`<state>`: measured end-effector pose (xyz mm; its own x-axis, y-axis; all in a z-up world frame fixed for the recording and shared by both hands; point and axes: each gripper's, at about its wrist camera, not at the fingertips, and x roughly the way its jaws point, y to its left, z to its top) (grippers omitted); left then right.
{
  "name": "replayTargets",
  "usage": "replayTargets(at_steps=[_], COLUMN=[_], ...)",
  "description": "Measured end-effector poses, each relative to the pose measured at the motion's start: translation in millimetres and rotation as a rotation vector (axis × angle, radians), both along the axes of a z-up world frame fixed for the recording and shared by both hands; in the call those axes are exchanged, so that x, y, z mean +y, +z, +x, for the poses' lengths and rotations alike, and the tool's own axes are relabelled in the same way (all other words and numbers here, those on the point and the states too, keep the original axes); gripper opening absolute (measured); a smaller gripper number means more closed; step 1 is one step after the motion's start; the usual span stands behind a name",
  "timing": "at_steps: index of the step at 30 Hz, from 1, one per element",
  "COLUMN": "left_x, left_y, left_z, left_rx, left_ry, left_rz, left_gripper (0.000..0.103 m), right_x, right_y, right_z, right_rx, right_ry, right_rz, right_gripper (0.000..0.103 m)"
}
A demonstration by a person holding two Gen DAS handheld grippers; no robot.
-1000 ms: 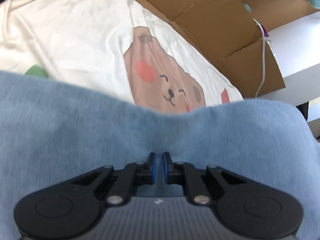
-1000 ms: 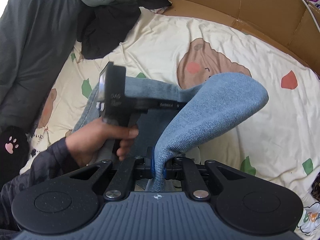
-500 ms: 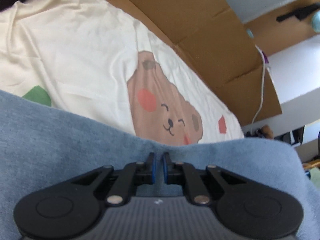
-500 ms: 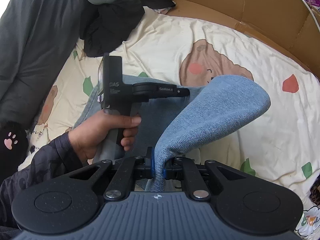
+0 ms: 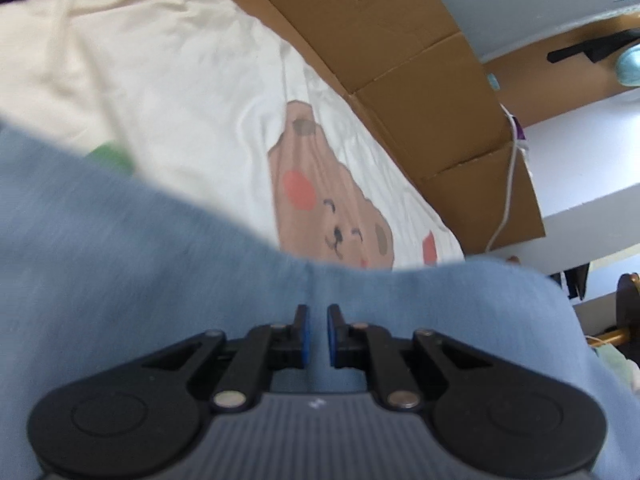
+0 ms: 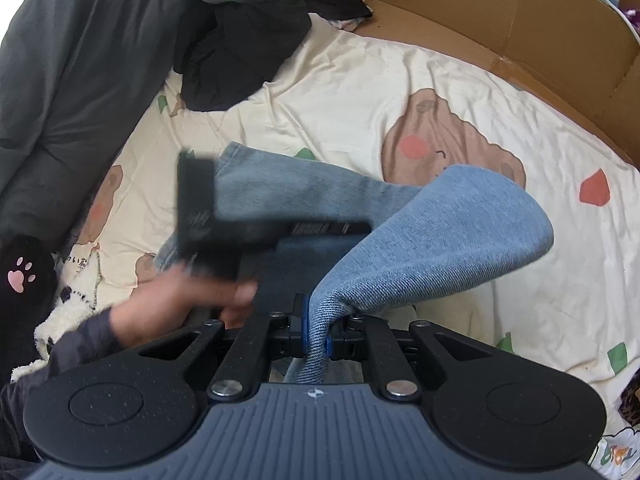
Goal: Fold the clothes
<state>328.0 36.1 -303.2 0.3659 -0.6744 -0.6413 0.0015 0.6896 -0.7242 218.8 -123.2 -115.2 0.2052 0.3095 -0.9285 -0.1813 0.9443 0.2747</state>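
The right gripper (image 6: 317, 330) sits at the bottom centre of its own view, its blue pads clamped on a bunched fold of the jeans (image 6: 440, 236). From that pinch the denim rises and arches to the right as a rounded flap in mid-frame, while the rest of the jeans lies flat on the sheet (image 6: 352, 92) toward the centre left, one leg end reaching up-left.

The left gripper (image 5: 317, 336) is at the bottom centre of the left wrist view. Its pads stand almost together with a thin strip of denim between them, pinching the jeans (image 5: 140, 280); the cloth fills the lower half of that frame, blurred at the left. In the right wrist view the same gripper shows from the side as a dark, blurred shape at centre left, held by the left hand (image 6: 188, 300), whose dark sleeve (image 6: 72, 344) runs to the lower left edge.

The cream sheet carries a brown bear print (image 5: 316, 192) just above the denim edge, with green and red patches around it. Cardboard (image 5: 400, 48) borders the sheet along the upper right in both views, with a white cable (image 5: 510, 184) hanging over it. Dark grey clothes (image 6: 80, 60) are heaped at the upper left of the right wrist view.
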Motion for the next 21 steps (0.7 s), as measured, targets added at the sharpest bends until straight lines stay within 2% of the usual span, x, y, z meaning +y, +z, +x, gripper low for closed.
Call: replayTargets(at_steps=[5, 10, 16, 21], left_x=[17.8, 14.8, 17.7, 34.5], left_y=[3.6, -3.8, -10.3, -3.2], left_z=[-50.6, -89.5, -115.5, -124.7], left_rx=[0.035, 0.086, 0.123, 0.122], left_ry=[-0.027, -0.091, -0.11, -0.085], left_rz=[-0.056, -0.074, -0.135, -0.166], left_gripper=[0.013, 0.013, 0.013, 0.013], right_x=[17.8, 37.2, 58.2, 82.9], right_y=[3.3, 3.9, -0.4, -6.5], right_z=[6.6, 10.7, 18.2, 27.3], right_rx=[-0.015, -0.021, -0.019, -0.014], right_ry=[0.031, 0.07, 0.089, 0.131], right_rz=[-0.009, -0.02, -0.036, -0.052], right_gripper=[0.007, 0.007, 0.007, 0.007])
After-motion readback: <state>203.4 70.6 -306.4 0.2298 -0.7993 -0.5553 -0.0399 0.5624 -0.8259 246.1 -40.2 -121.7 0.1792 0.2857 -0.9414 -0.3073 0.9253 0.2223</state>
